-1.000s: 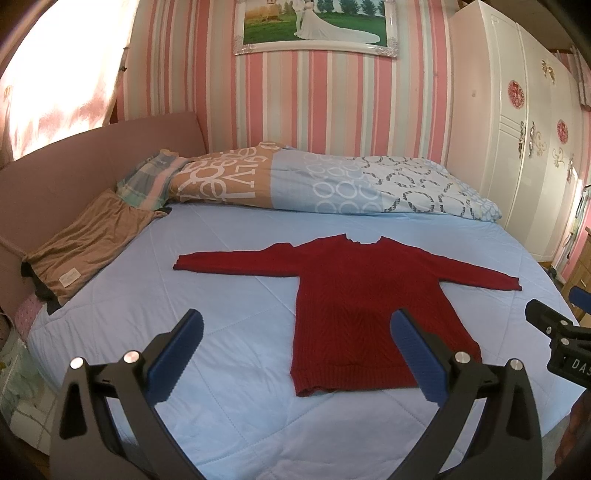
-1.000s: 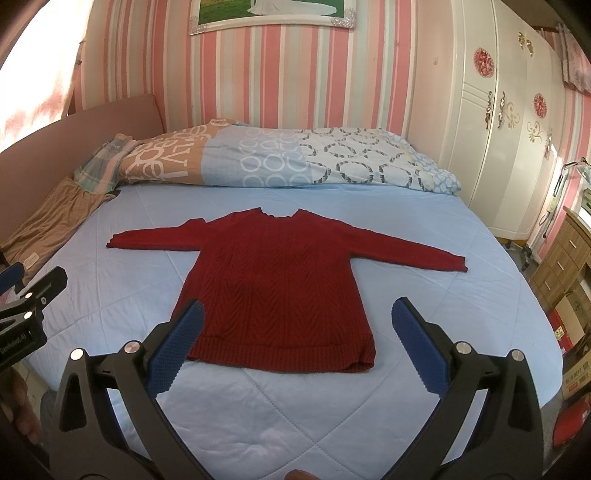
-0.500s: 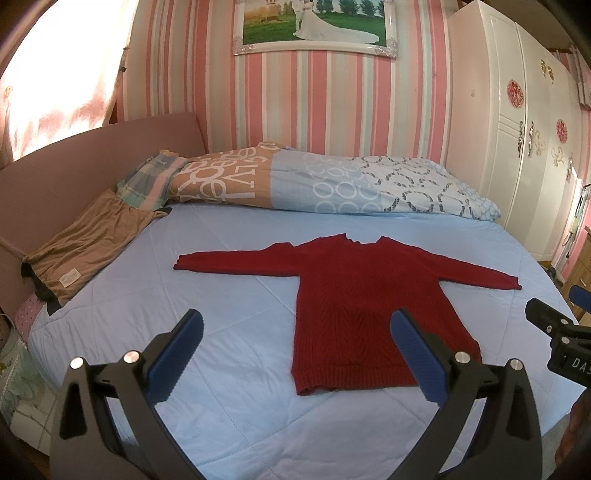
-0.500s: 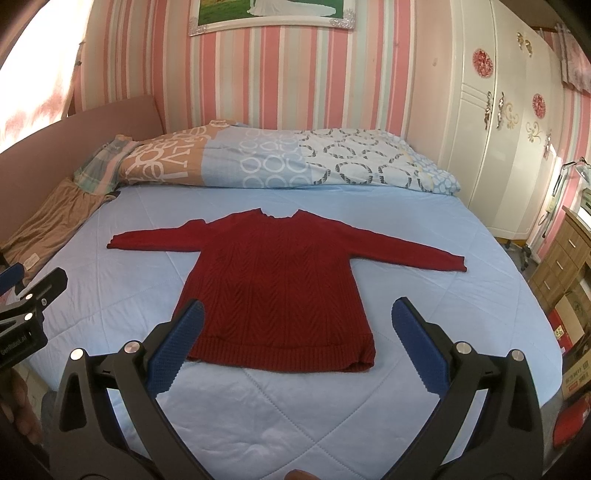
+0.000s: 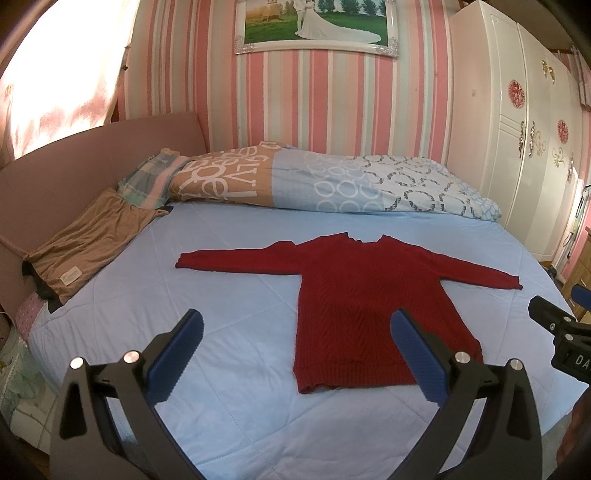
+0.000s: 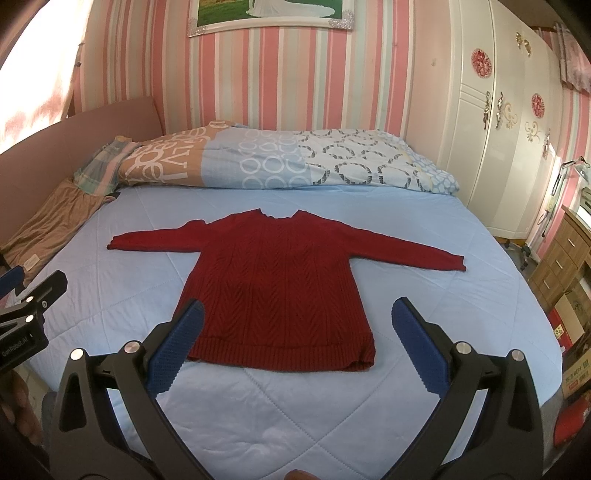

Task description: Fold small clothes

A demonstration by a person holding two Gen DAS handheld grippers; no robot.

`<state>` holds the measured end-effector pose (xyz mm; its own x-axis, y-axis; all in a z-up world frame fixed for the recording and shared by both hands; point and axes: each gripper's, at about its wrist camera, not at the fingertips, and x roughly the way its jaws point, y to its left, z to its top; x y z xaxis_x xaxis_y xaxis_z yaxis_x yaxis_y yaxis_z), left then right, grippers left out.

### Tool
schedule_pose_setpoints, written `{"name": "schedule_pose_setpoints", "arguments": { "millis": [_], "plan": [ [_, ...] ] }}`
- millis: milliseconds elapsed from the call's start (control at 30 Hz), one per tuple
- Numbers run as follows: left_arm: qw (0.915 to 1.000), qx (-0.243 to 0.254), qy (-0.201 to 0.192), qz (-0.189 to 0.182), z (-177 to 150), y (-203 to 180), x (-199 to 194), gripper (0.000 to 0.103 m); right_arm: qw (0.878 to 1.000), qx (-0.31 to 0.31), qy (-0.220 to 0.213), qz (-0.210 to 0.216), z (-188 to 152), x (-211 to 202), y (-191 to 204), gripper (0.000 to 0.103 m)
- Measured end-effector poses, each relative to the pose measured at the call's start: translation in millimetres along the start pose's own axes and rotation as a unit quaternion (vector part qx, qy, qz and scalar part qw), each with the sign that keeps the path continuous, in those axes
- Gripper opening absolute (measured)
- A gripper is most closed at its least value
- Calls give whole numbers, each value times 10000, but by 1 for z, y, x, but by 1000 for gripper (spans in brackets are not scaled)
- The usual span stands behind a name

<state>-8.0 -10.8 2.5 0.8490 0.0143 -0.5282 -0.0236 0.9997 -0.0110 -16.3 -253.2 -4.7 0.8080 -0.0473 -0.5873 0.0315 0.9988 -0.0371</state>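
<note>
I've got the left tool (image 5: 295, 354) spread wide, nothing between its blue pads (image 5: 176, 360), hanging over the near edge of the bed (image 5: 229, 295). Right tool (image 6: 297, 350) same: wide, empty, also over the near edge. Sweater (image 6: 277, 291), dark red knit, lies flat on the blue quilt mid-bed, front/back I can't tell, both sleeves spread out to the sides, hem toward me, neck toward the duvet. From the right cam it sits dead ahead, hem just beyond the pads; from the left cam the sweater (image 5: 369, 306) is off to the right, its body partly behind the right-hand pad. Each tool shows at the edge of the other's view: right tool (image 5: 561, 332) at far right of the left cam, left tool (image 6: 26, 317) at far left of the right cam, both clear of the sweater. Nothing lies on the sweater or betw. it and the tools. Around: rolled patterned duvet (image 6: 280, 162) along the far side w/ a plaid pillow (image 5: 147, 181) at its left end; brown garment (image 5: 88, 243) on the left edge by the pink headboard (image 5: 92, 162), well apart from the left sleeve. White wardrobe (image 6: 509, 122) to the right, wood drawers (image 6: 565, 258) near it, framed photo (image 5: 314, 26) on the striped wall.
</note>
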Motion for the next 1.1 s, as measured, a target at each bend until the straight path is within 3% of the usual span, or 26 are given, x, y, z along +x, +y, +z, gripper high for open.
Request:
{"name": "schedule_pose_setpoints", "arguments": {
  "millis": [300,567,800,1100],
  "plan": [
    [10000,32,39,-12,-3,3,5,102,10000,26,-11,-66,7,6,-9,100],
    [9998,207,-7,-66,2,-20,40,102,9992,162,-87,-364,26,47,-61,100],
    [9992,297,3,-259,14,-63,99,102,9988,229,-137,-403,39,109,-132,100],
    [9985,498,40,-233,25,-122,183,102,9943,509,-63,-939,49,201,-265,100]
  ]
}}
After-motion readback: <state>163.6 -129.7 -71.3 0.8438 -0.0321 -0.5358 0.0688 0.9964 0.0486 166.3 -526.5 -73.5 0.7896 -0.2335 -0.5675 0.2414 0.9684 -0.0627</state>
